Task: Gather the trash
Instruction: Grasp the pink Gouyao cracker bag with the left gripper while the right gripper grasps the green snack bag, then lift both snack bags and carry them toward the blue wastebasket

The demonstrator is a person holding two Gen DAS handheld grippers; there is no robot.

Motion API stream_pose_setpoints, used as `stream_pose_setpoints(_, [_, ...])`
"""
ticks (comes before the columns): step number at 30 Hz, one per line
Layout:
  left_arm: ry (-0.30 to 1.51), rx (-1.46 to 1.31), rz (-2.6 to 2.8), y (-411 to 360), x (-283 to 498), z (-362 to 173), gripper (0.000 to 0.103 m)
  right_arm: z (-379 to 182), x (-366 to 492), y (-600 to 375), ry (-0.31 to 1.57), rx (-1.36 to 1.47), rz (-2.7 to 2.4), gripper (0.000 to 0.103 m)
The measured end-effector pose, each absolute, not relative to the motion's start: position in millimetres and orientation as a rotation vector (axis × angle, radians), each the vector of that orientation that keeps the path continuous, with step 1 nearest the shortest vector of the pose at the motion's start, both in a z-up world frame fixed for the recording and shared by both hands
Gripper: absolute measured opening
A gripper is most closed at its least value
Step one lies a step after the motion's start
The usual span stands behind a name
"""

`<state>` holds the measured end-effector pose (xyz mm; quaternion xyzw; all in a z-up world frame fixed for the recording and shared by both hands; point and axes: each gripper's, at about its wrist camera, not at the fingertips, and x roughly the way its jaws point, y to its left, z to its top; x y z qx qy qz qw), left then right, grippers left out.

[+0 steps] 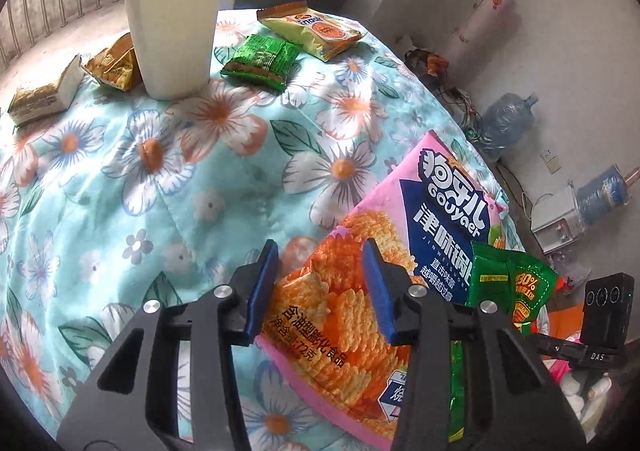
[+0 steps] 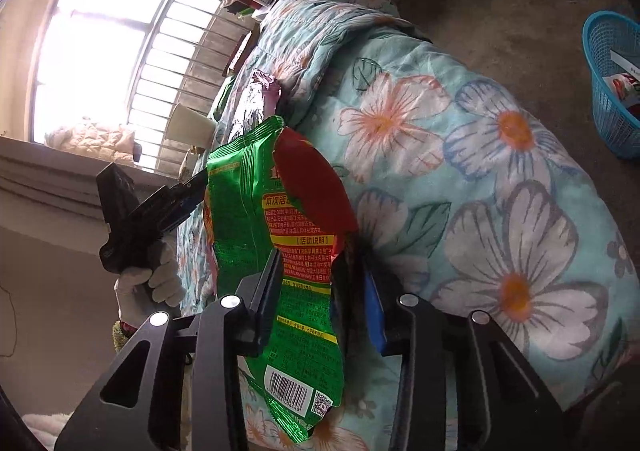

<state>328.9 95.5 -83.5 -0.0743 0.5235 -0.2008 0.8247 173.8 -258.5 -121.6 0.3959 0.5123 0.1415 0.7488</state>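
Note:
A pink snack bag (image 1: 432, 211) with pictured orange crisps lies tilted on the floral quilt (image 1: 160, 171) near its right edge. My left gripper (image 1: 320, 263) is shut on the bag's lower half, both blue pads pressing its sides. A green and red wrapper (image 2: 288, 251) stands upright in the air beside the quilt's edge, with my right gripper (image 2: 320, 267) shut on its middle. The same green wrapper (image 1: 508, 283) shows in the left wrist view, just right of the pink bag. A gloved hand (image 2: 148, 283) holds the left gripper's handle.
A white paper cup (image 1: 176, 31) stands at the far side of the quilt. Around it lie a green packet (image 1: 260, 59), a yellow packet (image 1: 316, 29) and two golden wrappers (image 1: 114, 63). A blue basket (image 2: 604, 103) with some trash sits on the floor. Water bottles (image 1: 506, 119) stand by the wall.

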Motion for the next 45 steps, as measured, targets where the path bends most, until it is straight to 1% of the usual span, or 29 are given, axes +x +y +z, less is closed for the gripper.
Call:
stream_pose_setpoints(1, [1.117,-0.157,-0.422,97,323,-83,0.027,-122,173,-259,1.125,0.863,0.305,0.022])
stream_pose_setpoints(3, [1.121,-0.177,-0.421,101,310,-81,0.014,-122,171,-258,1.127,0.852,0.299,0.016])
stream_pose_setpoints(5, [1.109,-0.203,-0.433,106,291,-76,0.010,-120,167,-259,1.118,0.846,0.296,0.012])
stream_pose_setpoints(7, [1.087,-0.214,-0.432,112,269,-70,0.003,-117,162,-260,1.108,0.843,0.289,0.011])
stream_pose_setpoints(12, [1.082,-0.241,-0.408,137,207,-61,0.003,-108,153,-271,1.072,0.845,0.259,0.010])
stream_pose_setpoints(16, [1.182,-0.311,-0.393,161,159,-71,0.003,-110,149,-279,1.064,0.862,0.235,0.010])
stream_pose_setpoints(17, [1.213,-0.340,-0.394,167,151,-77,0.006,-112,149,-279,1.068,0.868,0.232,0.010])
stream_pose_setpoints(19, [1.224,-0.397,-0.379,176,139,-82,0.021,-117,149,-280,1.082,0.881,0.228,0.010])
stream_pose_setpoints(20, [1.208,-0.417,-0.373,181,138,-82,0.035,-118,150,-278,1.087,0.883,0.229,0.010])
stream_pose_setpoints(21, [1.184,-0.434,-0.361,186,137,-80,0.041,-119,150,-277,1.091,0.880,0.230,0.010])
stream_pose_setpoints(22, [1.166,-0.446,-0.357,189,138,-77,0.041,-118,152,-275,1.092,0.874,0.230,0.010])
stream_pose_setpoints(24, [1.138,-0.471,-0.388,192,146,-74,0.047,-116,153,-272,1.091,0.865,0.237,0.010])
stream_pose_setpoints(29, [1.183,-0.542,-0.446,187,178,-89,0.048,-118,154,-269,1.098,0.868,0.237,0.010])
stream_pose_setpoints(32, [1.238,-0.667,-0.524,184,188,-104,0.048,-120,154,-268,1.103,0.867,0.237,0.010])
stream_pose_setpoints(39, [1.227,-0.974,-0.796,176,192,-119,0.049,-125,158,-268,1.112,0.884,0.250,0.010])
stream_pose_setpoints(40, [1.240,-0.980,-0.780,175,193,-123,0.049,-126,159,-268,1.113,0.890,0.255,0.010])
stream_pose_setpoints(43, [1.266,-0.856,-0.687,167,191,-125,0.047,-128,160,-268,1.113,0.900,0.266,0.010])
stream_pose_setpoints(45, [1.257,-0.765,-0.659,159,188,-121,0.041,-128,159,-269,1.115,0.909,0.276,0.010])
